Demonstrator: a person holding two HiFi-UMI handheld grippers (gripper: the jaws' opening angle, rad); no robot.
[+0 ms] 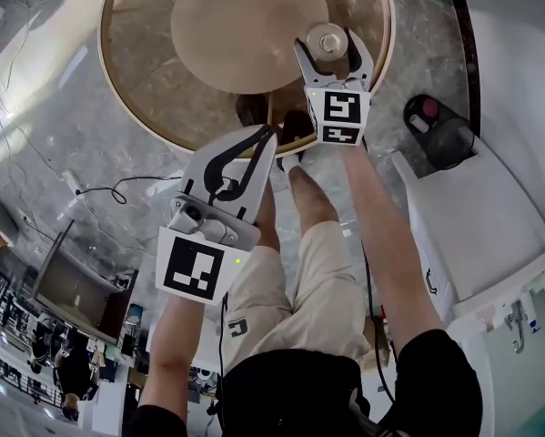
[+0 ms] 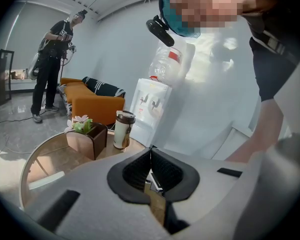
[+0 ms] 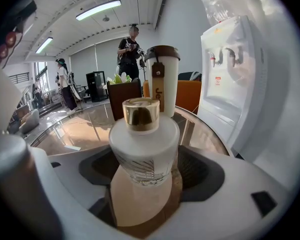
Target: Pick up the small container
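The small container (image 3: 144, 144), a frosted white bottle with a gold cap, stands on the round glass table (image 1: 154, 80) near its front edge. My right gripper (image 3: 150, 170) reaches over that edge with its jaws spread wide on either side of the bottle. Its dark pads (image 3: 204, 170) stand beside the glass without pressing it. From the head view the container (image 1: 328, 39) shows between the right gripper (image 1: 329, 45) jaws. My left gripper (image 1: 268, 137) hangs below the table rim by the person's legs, shut and empty. In the left gripper view, the left gripper (image 2: 151, 153) has its pads together.
A tall tumbler with a brown lid (image 3: 162, 79) and a brown planter box with flowers (image 3: 123, 96) stand farther back on the table. A water dispenser (image 3: 235, 79) is close on the right. People stand in the room behind, near an orange sofa (image 2: 92, 106).
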